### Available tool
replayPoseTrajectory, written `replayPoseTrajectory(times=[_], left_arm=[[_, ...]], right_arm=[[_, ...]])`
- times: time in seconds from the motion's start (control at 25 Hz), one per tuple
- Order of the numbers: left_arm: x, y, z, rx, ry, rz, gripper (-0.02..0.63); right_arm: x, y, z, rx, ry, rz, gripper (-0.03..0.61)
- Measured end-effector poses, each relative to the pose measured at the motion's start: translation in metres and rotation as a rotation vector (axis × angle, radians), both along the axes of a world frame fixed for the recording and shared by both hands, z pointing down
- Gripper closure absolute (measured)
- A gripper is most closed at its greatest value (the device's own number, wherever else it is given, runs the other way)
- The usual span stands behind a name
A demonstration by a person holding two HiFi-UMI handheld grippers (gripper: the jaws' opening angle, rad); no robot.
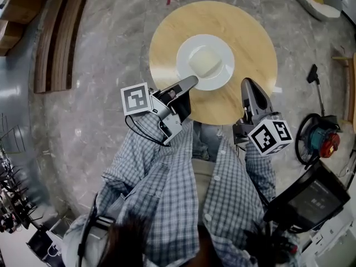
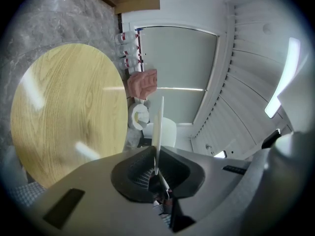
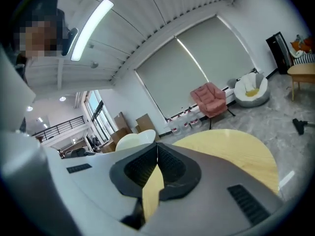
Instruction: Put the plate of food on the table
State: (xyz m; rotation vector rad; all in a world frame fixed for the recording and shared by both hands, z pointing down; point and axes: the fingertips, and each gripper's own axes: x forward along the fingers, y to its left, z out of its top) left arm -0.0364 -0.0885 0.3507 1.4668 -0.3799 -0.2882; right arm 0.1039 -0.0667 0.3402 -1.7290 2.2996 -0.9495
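A white plate (image 1: 186, 50) carrying a pale block of food (image 1: 206, 63) lies over the middle of the round wooden table (image 1: 167, 32). Whether it rests on the top or hangs just above, I cannot tell. My left gripper (image 1: 192, 81) is shut on the plate's near-left rim. In the left gripper view the plate (image 2: 159, 127) shows edge-on as a thin white strip pinched between the jaws, with the table (image 2: 69, 107) to the left. My right gripper (image 1: 248, 83) is shut and empty over the table's near-right edge, clear of the plate (image 3: 133, 139).
Wooden slatted benches (image 1: 58, 32) run along the far left. A red and teal machine with a hose (image 1: 320, 138) lies on the floor at the right, and a black screen (image 1: 311, 196) stands lower right. A pink armchair (image 3: 211, 100) stands beyond the table.
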Motion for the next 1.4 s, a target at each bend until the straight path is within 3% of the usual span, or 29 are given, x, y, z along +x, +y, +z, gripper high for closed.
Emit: replayPoseTrajectory(times=[0.32, 0.52, 0.68, 1.08, 1.4], left_arm=[[0.021, -0.013, -0.007, 0.008, -0.002, -0.023, 0.592], [0.029, -0.023, -0.01, 0.013, 0.014, -0.038, 0.592], [0.047, -0.028, -0.007, 0.02, 0.011, -0.04, 0.592], [0.054, -0.028, -0.007, 0.012, 0.018, -0.034, 0.592], [0.055, -0.029, 0.004, 0.006, 0.001, -0.028, 0.592]], right_arm=[[0.02, -0.024, -0.003, -0.047, -0.211, -0.02, 0.569], [0.011, -0.039, -0.006, -0.075, -0.318, -0.099, 0.495], [0.018, -0.046, -0.004, -0.094, -0.403, -0.141, 0.491], [0.011, -0.052, -0.004, -0.107, -0.424, -0.176, 0.492], [0.014, -0.055, 0.008, -0.133, -0.454, -0.143, 0.516]])
